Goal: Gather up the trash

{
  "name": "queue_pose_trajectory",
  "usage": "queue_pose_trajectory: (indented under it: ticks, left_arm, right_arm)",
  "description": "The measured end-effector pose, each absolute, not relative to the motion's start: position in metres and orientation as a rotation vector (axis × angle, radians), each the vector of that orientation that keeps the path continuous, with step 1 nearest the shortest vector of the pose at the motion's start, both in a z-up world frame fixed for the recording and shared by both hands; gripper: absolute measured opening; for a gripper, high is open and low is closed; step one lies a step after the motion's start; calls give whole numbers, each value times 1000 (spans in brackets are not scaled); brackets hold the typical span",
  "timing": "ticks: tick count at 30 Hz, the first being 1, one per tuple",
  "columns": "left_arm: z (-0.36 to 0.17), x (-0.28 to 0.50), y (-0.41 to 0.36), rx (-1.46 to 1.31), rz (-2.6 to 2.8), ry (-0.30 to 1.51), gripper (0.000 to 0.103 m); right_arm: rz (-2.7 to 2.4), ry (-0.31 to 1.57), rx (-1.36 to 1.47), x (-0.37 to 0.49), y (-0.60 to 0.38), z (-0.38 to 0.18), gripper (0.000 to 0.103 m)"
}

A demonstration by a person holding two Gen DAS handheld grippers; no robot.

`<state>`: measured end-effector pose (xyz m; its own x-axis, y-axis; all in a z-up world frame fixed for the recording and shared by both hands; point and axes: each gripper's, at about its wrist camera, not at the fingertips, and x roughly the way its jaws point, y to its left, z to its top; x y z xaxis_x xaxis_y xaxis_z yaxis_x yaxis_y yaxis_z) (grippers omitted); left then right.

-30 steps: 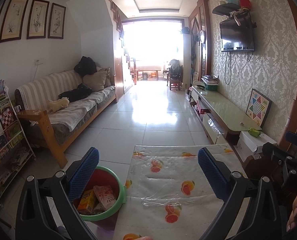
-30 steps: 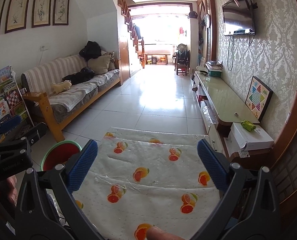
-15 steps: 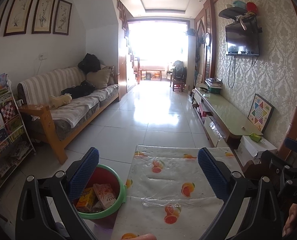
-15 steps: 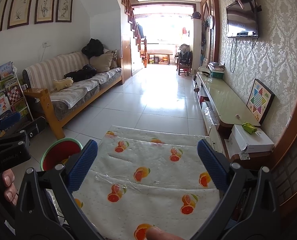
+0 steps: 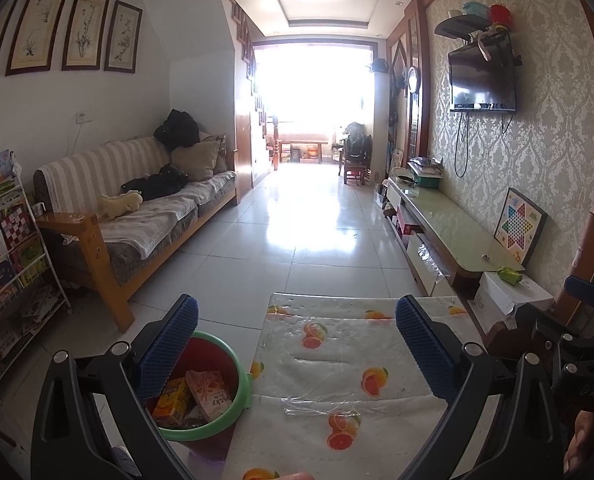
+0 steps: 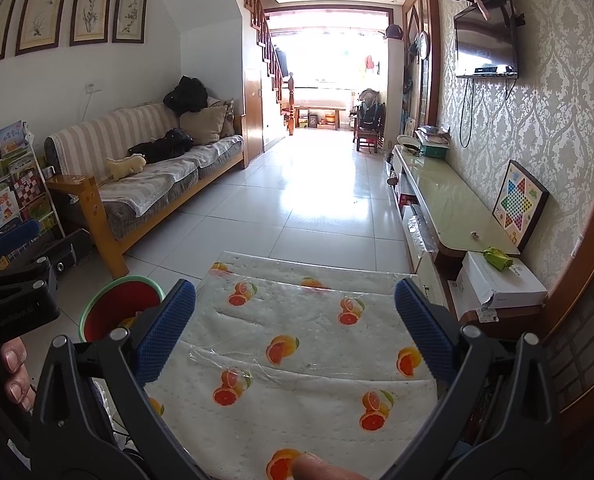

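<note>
A red bin with a green rim (image 5: 233, 368) stands on the floor left of the table; it also shows in the right wrist view (image 6: 117, 300). Inside it lie an orange carton (image 5: 173, 398) and a pink snack box (image 5: 211, 394). My left gripper (image 5: 297, 344) is open and empty, held above the table with the fruit-print cloth (image 5: 337, 360). My right gripper (image 6: 295, 320) is open and empty above the same cloth (image 6: 297, 340). A green wrapper (image 6: 497, 258) lies on a white box at the right.
A striped sofa (image 6: 145, 172) stands left, with a book rack (image 5: 5, 248) nearer. A long low TV cabinet (image 6: 449, 204) runs along the right wall, with a white box (image 6: 501, 286) at its near end. Tiled floor (image 6: 317, 200) stretches ahead.
Both grippers have tilted slightly upward, so the room appears lower in both views. Both stay open and empty over the table.
</note>
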<state>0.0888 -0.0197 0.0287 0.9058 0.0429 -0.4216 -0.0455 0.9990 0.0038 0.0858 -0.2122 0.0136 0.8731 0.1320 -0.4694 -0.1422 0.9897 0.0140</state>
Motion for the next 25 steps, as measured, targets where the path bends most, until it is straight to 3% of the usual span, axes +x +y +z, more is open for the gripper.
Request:
queue_pose_trajectory:
  ticks: [25]
  left_arm:
    - [27,89,-21,-11,52,440,95]
  right_arm:
    - [142,492,-18,87,-214,14,98]
